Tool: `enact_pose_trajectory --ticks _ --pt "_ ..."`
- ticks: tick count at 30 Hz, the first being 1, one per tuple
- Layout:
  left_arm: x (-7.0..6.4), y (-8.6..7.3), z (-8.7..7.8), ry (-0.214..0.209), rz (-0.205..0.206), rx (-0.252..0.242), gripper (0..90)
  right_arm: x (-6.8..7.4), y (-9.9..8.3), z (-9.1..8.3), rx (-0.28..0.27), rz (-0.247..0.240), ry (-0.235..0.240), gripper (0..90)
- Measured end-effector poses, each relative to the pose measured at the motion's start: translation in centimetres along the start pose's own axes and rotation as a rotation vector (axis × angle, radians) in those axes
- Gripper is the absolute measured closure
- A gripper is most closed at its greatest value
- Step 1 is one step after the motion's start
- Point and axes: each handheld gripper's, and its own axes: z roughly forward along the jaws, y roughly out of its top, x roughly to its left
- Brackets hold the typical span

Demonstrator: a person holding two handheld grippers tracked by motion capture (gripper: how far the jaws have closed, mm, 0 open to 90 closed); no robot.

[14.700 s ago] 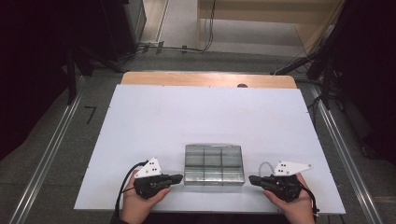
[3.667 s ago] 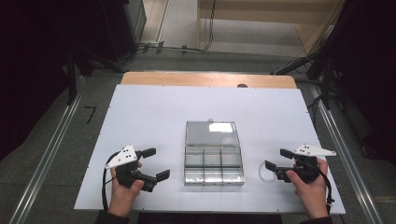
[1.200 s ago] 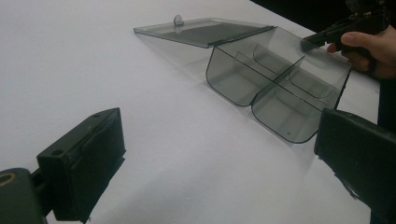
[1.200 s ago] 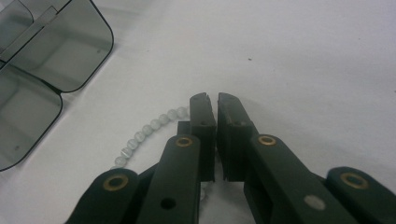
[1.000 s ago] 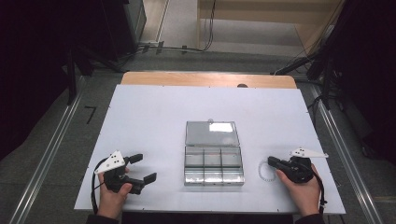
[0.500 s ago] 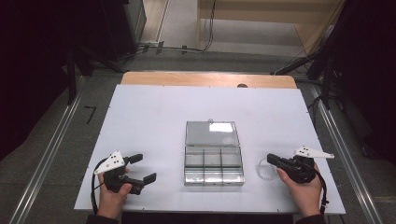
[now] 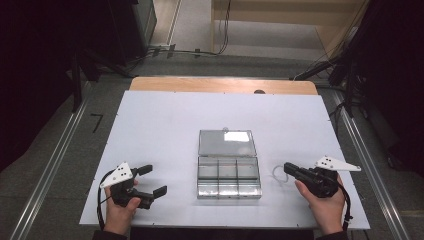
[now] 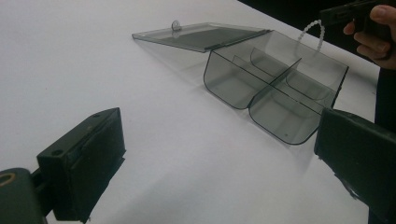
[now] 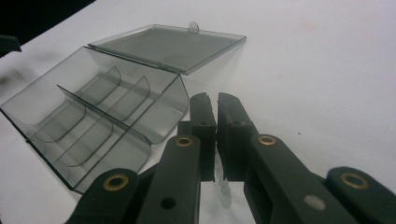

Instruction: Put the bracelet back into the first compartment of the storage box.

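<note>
My left gripper [image 7: 151, 180] sits low in my left hand [image 7: 120, 212], its jaws spread wide apart and pointing off to the right. My right gripper [image 7: 289, 168] lies in my right hand [image 7: 325, 206] with its jaws pressed nearly together, pinching a small string of clear beads [image 9: 223, 190], and it points left toward the other gripper.

The open clear box [image 7: 229, 173] with its lid [image 7: 227, 143] laid flat behind it is the lone obstacle mid-bench [image 7: 165, 125], standing between the left hand-held gripper [image 7: 151, 181] and right hand-held gripper [image 7: 291, 169], with bare surface all around
</note>
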Motion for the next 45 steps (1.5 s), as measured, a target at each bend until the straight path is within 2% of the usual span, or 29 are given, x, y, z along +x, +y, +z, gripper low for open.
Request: enact_pose_trajectory --ticks 25,45 --pt "-0.1 -0.1 -0.1 0.003 0.011 -0.006 1.7 1.0 2.0 -0.5 -0.035 -0.01 0.001 83.7" --pt "-0.1 -0.1 -0.1 -0.003 0.011 -0.006 1.7 1.9 4.1 -0.6 -0.057 -0.041 0.017 83.7"
